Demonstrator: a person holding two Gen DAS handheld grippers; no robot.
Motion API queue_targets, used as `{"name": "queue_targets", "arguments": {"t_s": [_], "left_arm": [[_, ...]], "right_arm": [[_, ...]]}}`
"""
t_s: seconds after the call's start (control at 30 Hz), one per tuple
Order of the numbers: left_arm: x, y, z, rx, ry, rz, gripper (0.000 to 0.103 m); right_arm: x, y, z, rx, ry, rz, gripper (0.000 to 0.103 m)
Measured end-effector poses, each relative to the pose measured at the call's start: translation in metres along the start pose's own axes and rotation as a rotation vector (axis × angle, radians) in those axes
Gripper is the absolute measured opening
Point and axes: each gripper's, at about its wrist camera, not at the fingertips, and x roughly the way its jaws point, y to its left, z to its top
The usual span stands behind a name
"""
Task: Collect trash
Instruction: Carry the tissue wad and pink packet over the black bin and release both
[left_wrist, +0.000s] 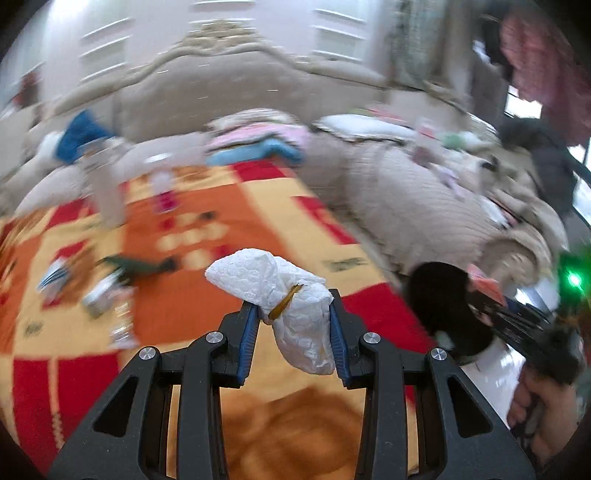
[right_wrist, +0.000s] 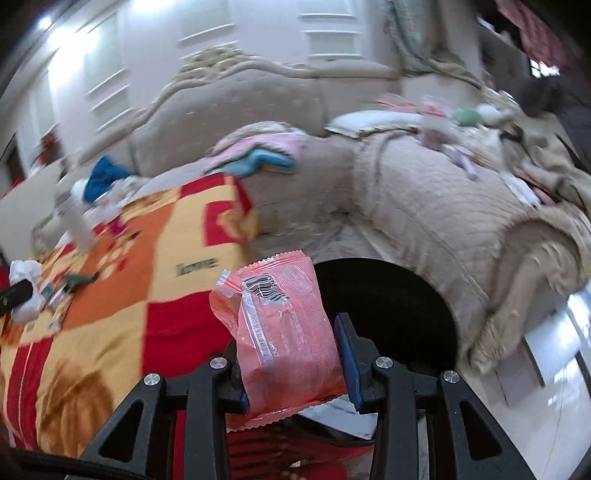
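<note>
My left gripper (left_wrist: 293, 308) is shut on a crumpled white tissue wad (left_wrist: 284, 295) with a yellowish band around it, held above the orange, red and yellow blanket (left_wrist: 184, 229). It also shows at the left edge of the right wrist view (right_wrist: 24, 291). My right gripper (right_wrist: 291, 339) is shut on a pink plastic snack wrapper (right_wrist: 280, 332) with a barcode, held just in front of the black trash bin (right_wrist: 388, 314). The bin also shows in the left wrist view (left_wrist: 443, 306), to the right of the left gripper. More scraps (left_wrist: 99, 291) lie on the blanket at the left.
A beige quilted sofa (left_wrist: 406, 199) curves behind and right of the blanket, with folded pink and blue cloths (left_wrist: 258, 144). A bottle (left_wrist: 162, 184) and a tall pale container (left_wrist: 103, 184) stand at the blanket's far side. White floor (right_wrist: 554, 369) lies at the right.
</note>
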Motion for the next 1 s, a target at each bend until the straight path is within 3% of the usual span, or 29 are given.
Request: {"name": "queue_targets", "arguments": {"t_s": [0.23,0.37,0.4,0.47,0.53,0.57,0.73,0.87,1.0], "left_arm": [[0.057,-0.074,0.014,0.062,0.031,-0.173,0.033],[0.097,-0.113,0.014,0.059,0.093,-0.277,0.033],[0.107,-0.122,0.014,0.069,0.117,-0.303,0.033],[0.116,-0.133,0.015,0.081,0.137,-0.336,0.036],[0.125,-0.142,0.017,0.093,0.147,-0.363,0.047],[0.127,-0.145,0.016,0.099,0.153,-0.364,0.057],[0.134,-0.150,0.014,0.112,0.196,-0.356,0.059],[0.126,-0.140,0.016,0.082,0.160,-0.306,0.060],[0.102,-0.108,0.016,0.003,0.109,-0.250,0.060]], "right_arm": [[0.010,-0.028,0.005,0.038,0.022,-0.051,0.035],[0.030,-0.048,0.006,0.051,0.066,-0.041,0.036],[0.034,-0.050,0.005,0.058,0.075,-0.032,0.039],[0.042,-0.061,0.006,0.081,0.093,-0.043,0.057],[0.048,-0.070,0.008,0.096,0.092,-0.044,0.062],[0.052,-0.074,0.008,0.101,0.096,-0.051,0.062],[0.064,-0.090,0.007,0.175,0.145,-0.047,0.062],[0.051,-0.088,0.012,0.181,0.085,-0.081,0.062],[0.033,-0.073,0.019,0.168,0.006,-0.092,0.062]]}}
